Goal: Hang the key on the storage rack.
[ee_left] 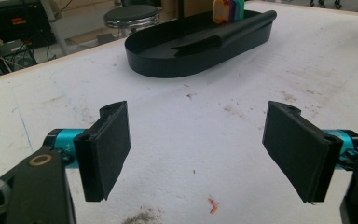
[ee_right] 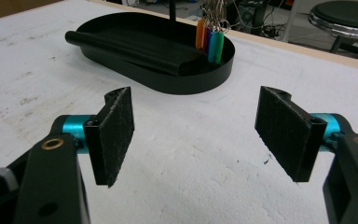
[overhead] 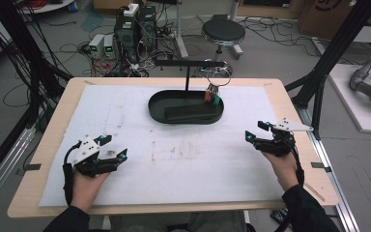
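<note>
Near the bench's front edge, left gripper [overhead: 112, 148] and right gripper [overhead: 254, 130], both jaws spread wide and empty; farther back toward the rear edge, black oval tray [overhead: 157, 109], coloured key tags [overhead: 213, 99] hanging nearer the right gripper.

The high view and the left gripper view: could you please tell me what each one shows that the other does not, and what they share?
High view alone: both hands, the right tool open at the table's right side, the stand's crossbar with a bunch of rings, and the computers on the floor beyond.

Left gripper view alone: the left tool up close, jaws wide apart with nothing between, and a small orange scrap on the mat.

Shared: the black oval tray holding a dark roll, the coloured tags, the round stool and the white mat.
</note>
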A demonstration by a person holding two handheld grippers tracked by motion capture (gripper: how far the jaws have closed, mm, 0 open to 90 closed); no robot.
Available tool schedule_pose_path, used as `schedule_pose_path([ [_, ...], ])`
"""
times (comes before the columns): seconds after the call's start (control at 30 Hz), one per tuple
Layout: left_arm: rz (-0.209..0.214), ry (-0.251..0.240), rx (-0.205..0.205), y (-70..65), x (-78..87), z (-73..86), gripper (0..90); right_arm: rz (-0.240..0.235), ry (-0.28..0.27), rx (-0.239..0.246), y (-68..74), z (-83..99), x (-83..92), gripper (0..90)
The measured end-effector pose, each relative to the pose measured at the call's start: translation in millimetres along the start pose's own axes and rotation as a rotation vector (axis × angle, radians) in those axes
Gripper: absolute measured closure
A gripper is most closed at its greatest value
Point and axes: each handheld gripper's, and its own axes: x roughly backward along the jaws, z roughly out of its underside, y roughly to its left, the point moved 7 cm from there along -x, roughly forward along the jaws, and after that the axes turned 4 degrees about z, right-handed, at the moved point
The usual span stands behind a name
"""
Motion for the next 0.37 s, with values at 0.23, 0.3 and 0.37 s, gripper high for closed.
schedule_pose_path([
  [0.23, -0.001, -0.002, -0.005, -1.0, -0.2, -1.8, 23.2, 0.002, -0.006, 0.005, 1.3, -0.5, 2.5, 28.8],
  [0.3, 0.003, 0.000, -0.006, -0.7, -1.6, -1.8, 23.2, 0.002, 0.000, 0.004, 0.8, 0.5, 2.5, 28.8],
  [0.37, 0.005, 0.000, -0.005, 0.1, -3.4, -2.0, 23.2, 0.006, 0.000, 0.003, -0.6, 1.1, 2.3, 28.6],
])
